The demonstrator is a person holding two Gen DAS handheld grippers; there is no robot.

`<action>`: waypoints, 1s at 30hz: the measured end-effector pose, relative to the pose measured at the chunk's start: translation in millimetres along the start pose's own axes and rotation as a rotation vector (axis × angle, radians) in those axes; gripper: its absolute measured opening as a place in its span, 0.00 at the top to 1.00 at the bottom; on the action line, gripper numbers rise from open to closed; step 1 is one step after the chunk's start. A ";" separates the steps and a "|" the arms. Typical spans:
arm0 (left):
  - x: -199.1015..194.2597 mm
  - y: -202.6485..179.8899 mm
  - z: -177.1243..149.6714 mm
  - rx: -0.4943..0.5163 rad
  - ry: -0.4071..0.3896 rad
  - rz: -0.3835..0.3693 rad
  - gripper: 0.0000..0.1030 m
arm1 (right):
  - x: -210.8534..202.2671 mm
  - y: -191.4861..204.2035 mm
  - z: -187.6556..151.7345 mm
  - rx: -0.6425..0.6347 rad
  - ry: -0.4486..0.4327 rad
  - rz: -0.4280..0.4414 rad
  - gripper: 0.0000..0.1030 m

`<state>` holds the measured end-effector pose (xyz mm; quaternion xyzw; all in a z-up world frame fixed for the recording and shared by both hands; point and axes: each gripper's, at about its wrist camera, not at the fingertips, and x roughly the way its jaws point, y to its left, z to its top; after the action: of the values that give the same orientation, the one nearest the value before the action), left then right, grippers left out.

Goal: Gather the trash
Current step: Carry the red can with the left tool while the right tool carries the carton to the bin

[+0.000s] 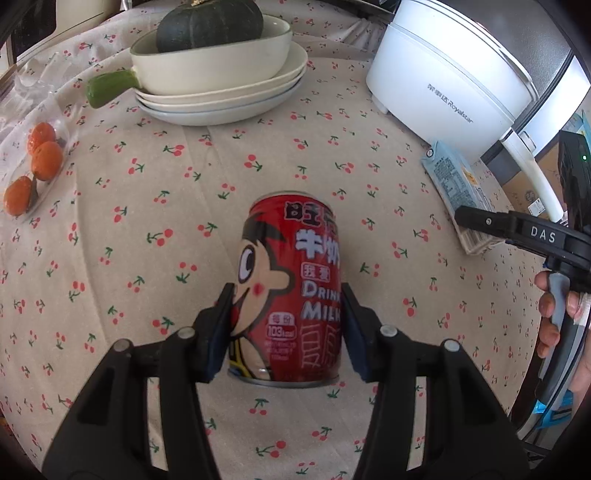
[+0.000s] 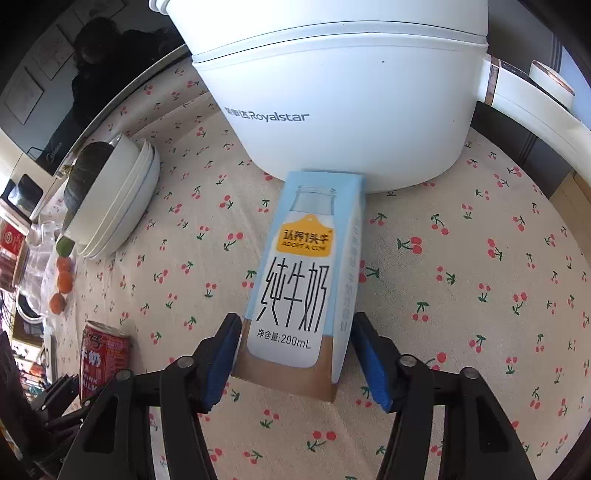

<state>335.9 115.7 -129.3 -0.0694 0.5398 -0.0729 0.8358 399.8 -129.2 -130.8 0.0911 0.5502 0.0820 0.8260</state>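
The red milk can (image 1: 288,291) stands upright on the cherry-print tablecloth (image 1: 147,206), long axis vertical, printed face toward the left wrist camera. It sits between the pads of the left gripper (image 1: 288,325). The left pad touches the can wall; the right pad lies at or just beside the wall, and full contact there cannot be confirmed. The jaws are at a narrow, can-width setting.

The blue-and-white milk carton (image 2: 299,288) stands upright on the same cloth, long axis vertical, its top just in front of the white electric pot (image 2: 332,110). It sits between the pads of the right gripper (image 2: 295,354). The left pad meets the carton's lower edge; a small gap shows at the right pad. A firm grip cannot be confirmed.

View differences:
- The left wrist view shows the carton's side panel, one finger of the right gripper, and the person's hand (image 1: 554,317) on its handle.
- The right wrist view shows the carton's front panel and the can at the far left edge.
- Both views show the stacked dishes (image 1: 221,96) holding a dark green squash (image 1: 208,24), and bagged oranges (image 1: 37,170).
- The green vegetable (image 1: 109,86) beside the dishes is clear only in the left wrist view.
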 end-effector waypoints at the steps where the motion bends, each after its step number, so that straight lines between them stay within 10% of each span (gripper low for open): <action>1: -2.3 -1.7 -2.4 -0.004 0.000 0.001 0.47 | -4.1 -1.0 -3.0 -0.010 0.000 -0.003 0.48; 30: -111.3 -81.7 -154.8 0.064 -0.008 -0.008 0.47 | -171.3 -67.5 -186.4 -0.026 -0.033 -0.006 0.50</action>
<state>145.5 51.7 -77.2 -0.0452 0.5337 -0.0934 0.8393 164.7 -223.8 -64.4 0.0800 0.5357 0.0850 0.8363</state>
